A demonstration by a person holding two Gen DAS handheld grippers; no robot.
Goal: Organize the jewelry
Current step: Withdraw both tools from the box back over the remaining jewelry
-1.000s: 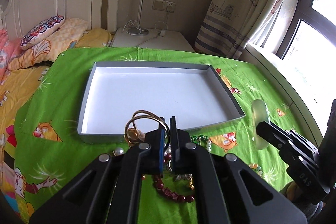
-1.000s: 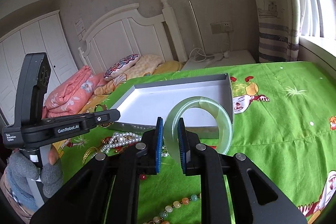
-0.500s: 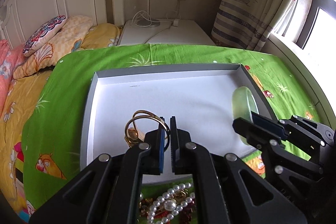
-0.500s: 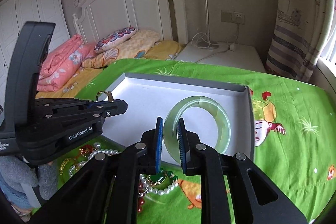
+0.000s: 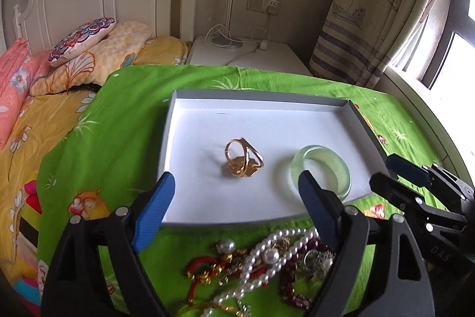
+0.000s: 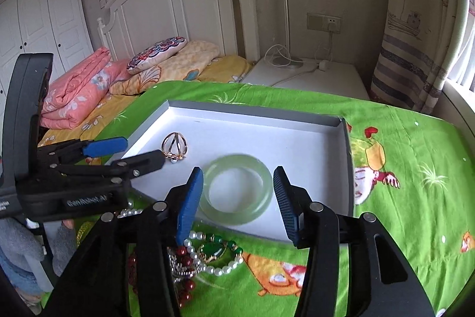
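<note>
Jewelry is being set down: gold ring and jade bangle lie released in the grey tray, left claw and right claw opening empty. Tangled beads on the bed should be picked next.

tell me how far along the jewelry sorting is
Done: the gold bangle and the green jade bangle both lie in the white tray. In hand: nothing; the left gripper and right gripper have their jaws opening, pads clear of both pieces. Left: the tangled pile of pearls, red beads and chains on the green sheet in front of the tray.
</note>
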